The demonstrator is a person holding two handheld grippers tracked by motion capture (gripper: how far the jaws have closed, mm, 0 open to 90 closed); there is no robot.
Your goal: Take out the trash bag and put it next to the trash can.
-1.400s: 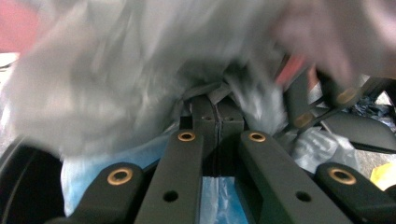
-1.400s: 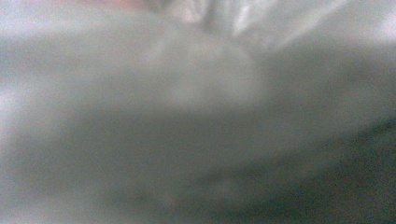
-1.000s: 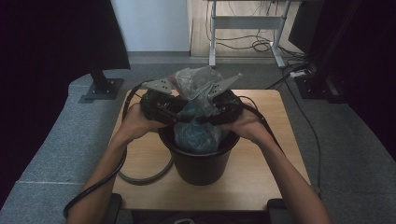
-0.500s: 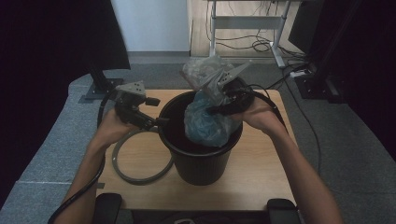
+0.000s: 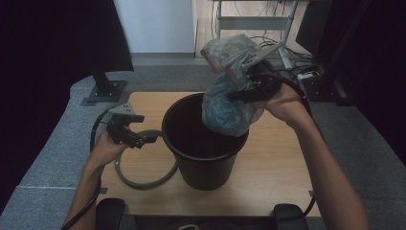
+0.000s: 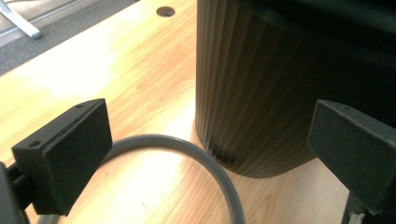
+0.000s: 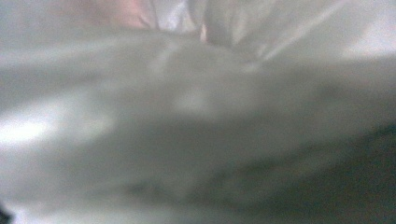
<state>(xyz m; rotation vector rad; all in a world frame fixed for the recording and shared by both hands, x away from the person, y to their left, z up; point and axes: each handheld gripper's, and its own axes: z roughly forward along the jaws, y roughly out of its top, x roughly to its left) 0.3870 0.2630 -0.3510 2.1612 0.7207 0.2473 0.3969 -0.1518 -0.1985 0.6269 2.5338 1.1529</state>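
Note:
A black ribbed bin (image 5: 206,158) stands in the middle of the wooden table (image 5: 277,167). Above its right rim hangs a crumpled translucent blue-grey plastic bag (image 5: 225,108), its bottom still inside the rim. My right gripper (image 5: 245,92) is shut on the bag's upper part, and the plastic (image 7: 196,121) blurs across the right gripper view. My left gripper (image 5: 152,139) is low at the bin's left side. Its jaws have just been opening and stand wide with nothing between them (image 6: 210,154), facing the bin's wall (image 6: 280,70).
A grey cable loop (image 5: 143,179) lies on the table left of the bin, and it curves under the left jaws (image 6: 196,151). A black stand base (image 5: 103,91) sits on the floor at back left. Desk legs and cables (image 5: 268,38) are behind the table.
The left gripper let go of the bag, opened and dropped leftwards to the table beside the bin. The right gripper lifted the bag up and to the right, out of the bin.

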